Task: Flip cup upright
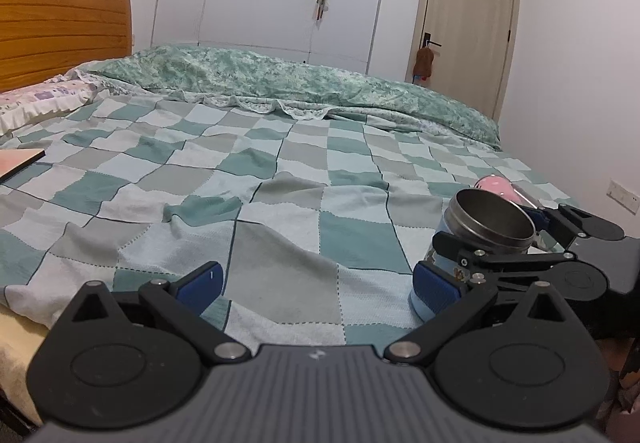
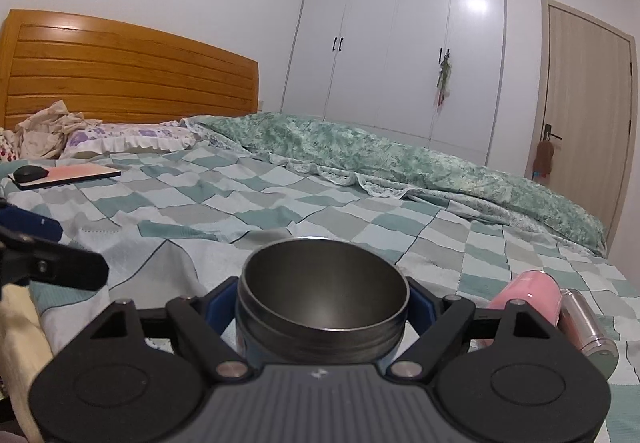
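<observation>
A steel cup [image 2: 324, 299] with a light blue body stands upright on the checked bedspread, its mouth open to the top. My right gripper [image 2: 322, 307] is shut on the cup, one blue pad on each side of its body. In the left wrist view the cup [image 1: 490, 229] is at the right, with the right gripper [image 1: 496, 243] around it. My left gripper [image 1: 318, 285] is open and empty, low over the bedspread left of the cup; its right pad [image 1: 434, 289] sits in front of the cup's base.
A pink bottle [image 2: 532, 301] with a steel cap lies on its side right of the cup. A pink tablet [image 2: 68, 175] with a black mouse lies far left. A rolled green duvet [image 2: 400, 159] runs along the bed's far side. The headboard [image 2: 120, 71] is at the left.
</observation>
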Motion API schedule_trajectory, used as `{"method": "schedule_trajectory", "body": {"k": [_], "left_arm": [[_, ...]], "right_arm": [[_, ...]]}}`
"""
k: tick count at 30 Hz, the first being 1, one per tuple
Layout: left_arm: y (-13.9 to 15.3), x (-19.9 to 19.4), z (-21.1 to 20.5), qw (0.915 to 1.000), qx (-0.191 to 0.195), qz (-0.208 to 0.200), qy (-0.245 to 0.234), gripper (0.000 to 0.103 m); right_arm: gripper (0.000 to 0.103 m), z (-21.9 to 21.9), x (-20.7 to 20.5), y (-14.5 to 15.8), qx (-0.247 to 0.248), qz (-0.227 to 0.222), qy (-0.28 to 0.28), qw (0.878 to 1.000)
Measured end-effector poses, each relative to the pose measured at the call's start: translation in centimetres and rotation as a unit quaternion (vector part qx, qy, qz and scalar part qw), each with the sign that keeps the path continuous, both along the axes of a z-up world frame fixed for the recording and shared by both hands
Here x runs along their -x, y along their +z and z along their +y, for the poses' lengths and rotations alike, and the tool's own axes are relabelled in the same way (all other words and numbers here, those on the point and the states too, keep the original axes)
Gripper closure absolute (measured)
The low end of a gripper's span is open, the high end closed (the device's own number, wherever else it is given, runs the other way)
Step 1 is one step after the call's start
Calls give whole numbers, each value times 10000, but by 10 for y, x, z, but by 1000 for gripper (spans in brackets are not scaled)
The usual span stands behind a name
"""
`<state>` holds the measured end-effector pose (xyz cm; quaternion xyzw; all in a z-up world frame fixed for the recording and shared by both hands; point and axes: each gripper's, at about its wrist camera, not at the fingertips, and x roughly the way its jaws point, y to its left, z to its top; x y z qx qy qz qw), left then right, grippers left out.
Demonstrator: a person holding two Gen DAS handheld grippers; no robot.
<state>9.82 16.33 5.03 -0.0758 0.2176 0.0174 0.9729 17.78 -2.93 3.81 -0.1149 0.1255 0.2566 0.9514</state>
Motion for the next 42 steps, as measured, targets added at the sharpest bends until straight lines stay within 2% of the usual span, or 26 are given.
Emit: {"method": "schedule_trajectory", "body": {"k": [2, 3, 4, 8, 13, 16, 21, 28, 38, 42], "left_arm": [[3, 6, -3, 10000, -41, -18, 20, 0], [5, 9, -5, 10000, -51, -52, -11, 0], [6, 13, -6, 9999, -61, -89, -54, 0], [15, 33, -23, 9990, -127, -371, -197, 0], [17, 57, -55, 9964, -86, -749, -383, 0], [6, 69, -77, 9946, -116, -939, -436, 0], [-19, 85, -110, 9910, -354, -1258, -280, 0], [-45, 96, -139, 9860, -714, -1504, -68, 0], [-52, 98, -148, 9838, -913, -1545, -9, 0], [-52, 97, -149, 9824, -980, -1587, -65, 0]], "right_arm": [[13, -4, 3, 4, -74, 47, 42, 10000], [10, -12, 9, 10, -271, -29, 76, 9996], [1, -21, 17, 17, -467, -165, 100, 9987], [0, -66, 55, 45, -1055, -693, 150, 9919], [0, -125, 101, 57, -1087, -990, -15, 9891], [0, -160, 124, 48, -1039, -943, -260, 9898], [0, -202, 152, 16, -836, -841, -663, 9907], [0, -222, 175, -28, -579, -960, -1041, 9882], [0, -225, 176, -33, -787, -1165, -1413, 9799], [0, -220, 179, -33, -671, -1258, -1434, 9793]]}}
